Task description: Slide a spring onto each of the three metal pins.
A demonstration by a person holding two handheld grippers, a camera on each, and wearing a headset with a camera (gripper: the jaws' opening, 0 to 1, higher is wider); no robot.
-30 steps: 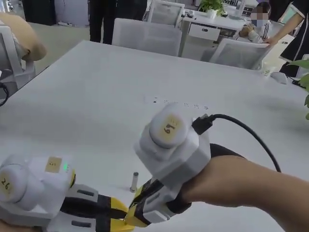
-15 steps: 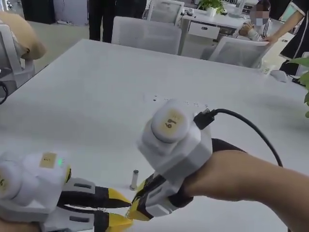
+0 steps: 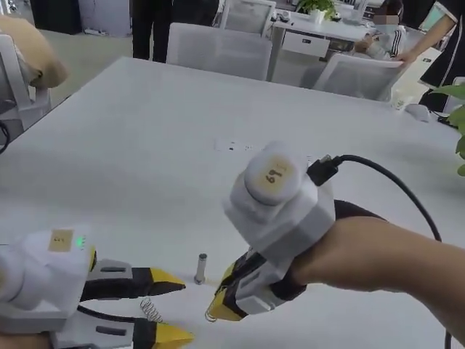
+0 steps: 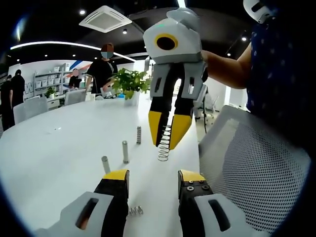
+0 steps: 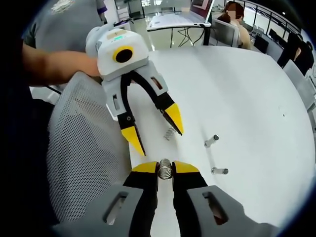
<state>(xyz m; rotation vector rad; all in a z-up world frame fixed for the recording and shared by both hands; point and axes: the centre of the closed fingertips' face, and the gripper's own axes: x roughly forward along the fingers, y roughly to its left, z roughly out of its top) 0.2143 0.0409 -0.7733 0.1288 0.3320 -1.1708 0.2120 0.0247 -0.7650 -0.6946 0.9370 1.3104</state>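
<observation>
We are pinching a spring between the nearly shut jaws of our right gripper, low over the white bench; we cannot tell whether its free end is touching the surface. We are holding the left gripper with its jaws wide and empty, and a second spring is lying on the bench between them. Two bare pins are standing upright nearby, and a third pin behind them looks wrapped in coils
</observation>
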